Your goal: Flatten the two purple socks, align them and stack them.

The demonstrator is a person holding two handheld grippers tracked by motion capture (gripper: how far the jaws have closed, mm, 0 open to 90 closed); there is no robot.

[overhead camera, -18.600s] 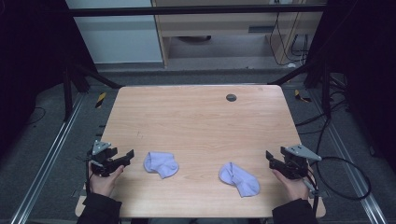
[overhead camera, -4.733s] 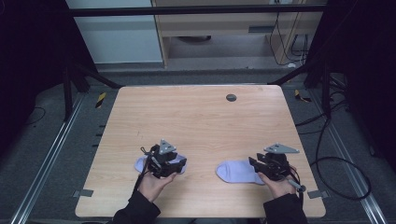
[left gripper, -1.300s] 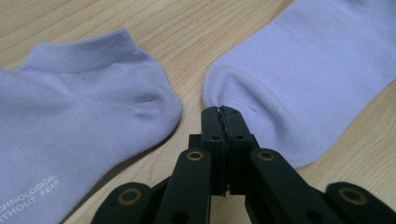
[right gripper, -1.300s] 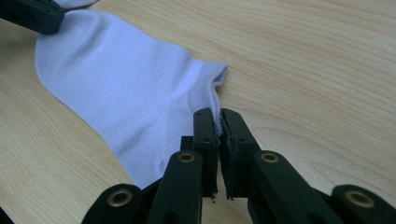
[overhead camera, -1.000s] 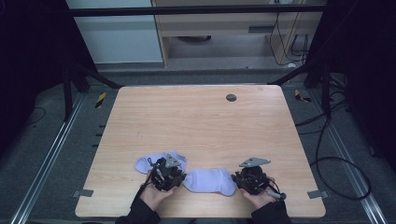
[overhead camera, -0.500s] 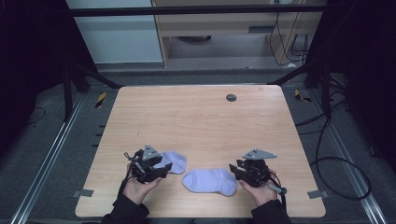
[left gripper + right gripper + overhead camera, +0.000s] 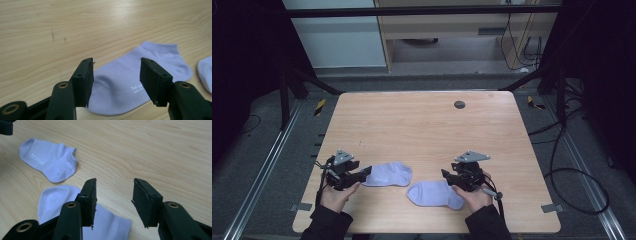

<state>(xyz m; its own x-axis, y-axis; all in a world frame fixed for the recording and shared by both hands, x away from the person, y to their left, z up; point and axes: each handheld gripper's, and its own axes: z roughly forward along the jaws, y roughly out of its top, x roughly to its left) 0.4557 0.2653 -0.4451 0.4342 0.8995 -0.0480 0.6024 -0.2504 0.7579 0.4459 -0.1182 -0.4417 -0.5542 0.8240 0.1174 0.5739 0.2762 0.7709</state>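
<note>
Two socks lay on the table [image 7: 422, 120], both pale lilac, both flat, near the person's edge. Left sock [image 7: 388, 174] sat just ahead of the left gripper [image 7: 363, 175]; right sock [image 7: 434, 194] sat slightly nearer the person, its open end by the right gripper [image 7: 446, 176]. The two socks lay close together, apart or barely touching (could not tell from the high view).

Left gripper view: the sock [image 7: 140, 75] lay beyond and beneath the jaws, a small white mark printed near its sole; the jaws had just been opening and stood wide, pads clear of the cloth, nothing pinched. An edge of the second sock [image 7: 205, 72] showed at the right.

Right gripper view: the nearer sock [image 7: 57, 205] ran under the left jaw, cuff end at the bottom; the farther sock [image 7: 48, 158] lay beyond, up and to the left. These jaws had also just been opening, released, bare wood between them.

Counted: two socks, two grippers, two hands (one on each gripper), each gripper topped by a grey three-cornered plate. One dark round disc [image 7: 459, 104] lay flush in the table's far side, well apart from the socks. Black cable trailed from the right gripper over the table's edge.
</note>
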